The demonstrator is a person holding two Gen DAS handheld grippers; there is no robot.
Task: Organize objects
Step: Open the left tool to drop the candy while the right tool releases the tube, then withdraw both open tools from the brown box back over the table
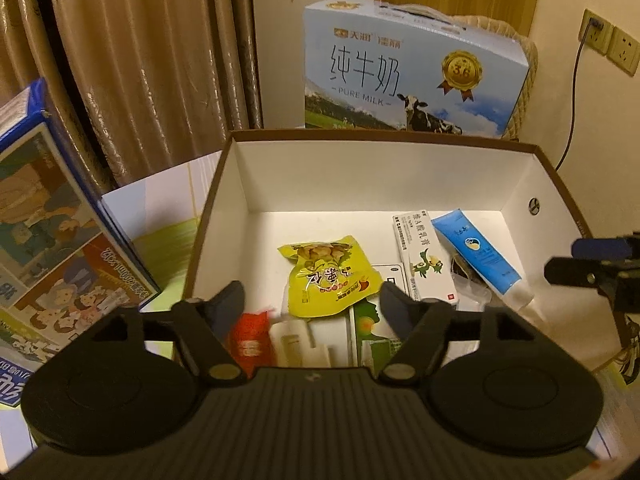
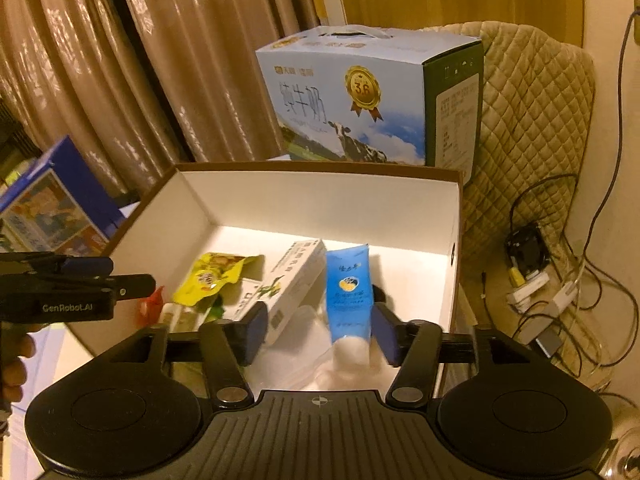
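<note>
Both grippers hover spread and empty over the box (image 1: 532,184): right gripper (image 2: 320,328) straddles the tube (image 2: 348,300); left gripper (image 1: 312,304) has the yellow pouch (image 1: 328,276) ahead. Probably a pick next: lower, close on the tube.

Left claw (image 1: 312,300) jaws spread, right claw (image 2: 320,330) jaws spread, both level

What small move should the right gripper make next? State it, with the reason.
Probably ease the right gripper back out of the white-lined cardboard box. Its fingers stand open and hold nothing, and the blue squeeze tube with a white cap already lies on the box floor beside the white carton.
</note>
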